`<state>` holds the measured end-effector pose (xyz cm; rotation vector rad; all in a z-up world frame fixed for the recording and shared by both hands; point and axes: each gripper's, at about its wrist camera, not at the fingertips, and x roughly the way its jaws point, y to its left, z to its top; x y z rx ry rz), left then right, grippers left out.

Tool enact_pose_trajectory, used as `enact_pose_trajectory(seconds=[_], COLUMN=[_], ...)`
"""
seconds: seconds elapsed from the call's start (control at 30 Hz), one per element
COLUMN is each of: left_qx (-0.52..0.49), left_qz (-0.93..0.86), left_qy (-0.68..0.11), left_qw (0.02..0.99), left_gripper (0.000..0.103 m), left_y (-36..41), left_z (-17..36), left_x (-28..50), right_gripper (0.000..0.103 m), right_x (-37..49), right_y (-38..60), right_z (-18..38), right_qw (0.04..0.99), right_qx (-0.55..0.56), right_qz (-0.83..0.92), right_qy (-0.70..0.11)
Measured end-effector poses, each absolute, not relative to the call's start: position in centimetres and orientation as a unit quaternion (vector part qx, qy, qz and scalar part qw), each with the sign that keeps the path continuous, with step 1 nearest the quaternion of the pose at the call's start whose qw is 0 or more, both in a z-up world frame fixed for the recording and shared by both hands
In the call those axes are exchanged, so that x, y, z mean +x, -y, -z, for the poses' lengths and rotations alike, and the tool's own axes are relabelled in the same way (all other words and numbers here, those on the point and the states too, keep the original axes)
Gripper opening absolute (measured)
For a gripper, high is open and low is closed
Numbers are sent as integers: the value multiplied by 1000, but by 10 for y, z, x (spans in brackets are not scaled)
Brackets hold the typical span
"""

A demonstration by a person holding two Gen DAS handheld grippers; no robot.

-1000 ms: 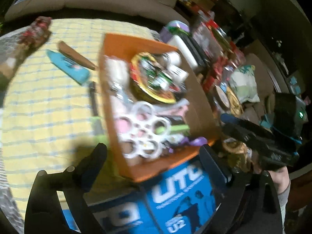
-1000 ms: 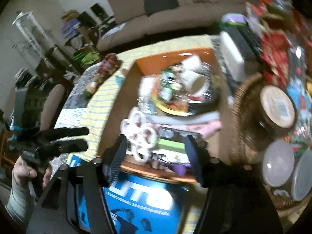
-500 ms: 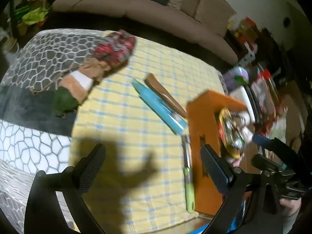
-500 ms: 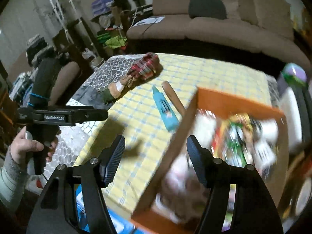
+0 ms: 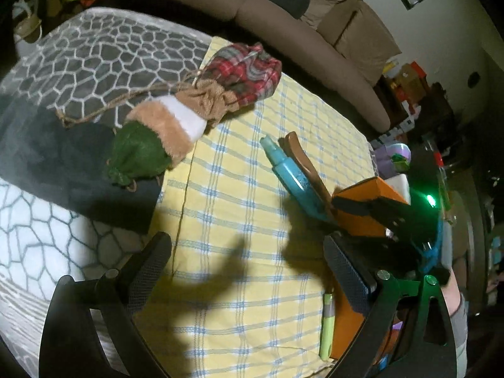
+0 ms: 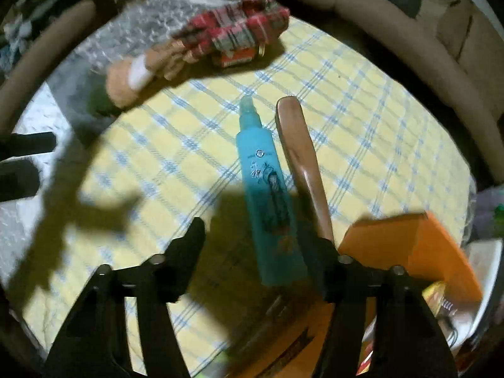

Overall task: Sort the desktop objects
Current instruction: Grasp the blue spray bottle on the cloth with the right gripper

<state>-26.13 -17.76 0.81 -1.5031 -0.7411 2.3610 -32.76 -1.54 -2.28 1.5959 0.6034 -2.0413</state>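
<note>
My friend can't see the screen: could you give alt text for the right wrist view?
Open black tongs hover over a turquoise bottle lying beside a brown wooden stick on a yellow checked cloth. An orange box sits at the right, and a plaid pouch lies at the far edge.

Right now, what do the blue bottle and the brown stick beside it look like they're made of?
Blue bottle: likely plastic, smooth even turquoise with a printed label and a paler cap. Brown stick: probably polished wood, with a soft sheen along its rounded edge; varnished plastic can't be ruled out.

home living room: brown sofa [image 5: 283, 28]
</note>
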Motion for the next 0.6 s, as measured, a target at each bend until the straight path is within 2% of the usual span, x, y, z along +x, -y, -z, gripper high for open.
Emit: enact_pose_trajectory(seconds=[0.07,0.13,0.17,0.2,0.33,0.47,0.6], left_qx=[-518,-520,-521,-521,-520,-535,-555], left_qz=[-805,-801,-800,-800,-798,-782,-741], left_qy=[259,263,263,261,272,296,362], left_qw=[132,138,139,139,135,120,111], left_gripper=[99,99,99,99,99,99,99], left_y=[176,174,173,172,177,182,182], left_z=[-2,2,3,4,5,18,45], left_x=[-262,-262,-263,-263,-264,-260,-248], right_gripper=[54,48,38,33,33,33,32], right_x=[-337,-340,-341,-339,-314,-275,-240], right_y=[15,14,13,13,19,18,12], right_z=[33,42,47,50,42,28,19], right_qw=[222,219,223,232,269,307,330], right_qx=[602,612,624,631,618,605,611], right_qz=[736,725,715,707,704,710,705], right_qy=[-217,-228,-223,-218,-225,-189,-147])
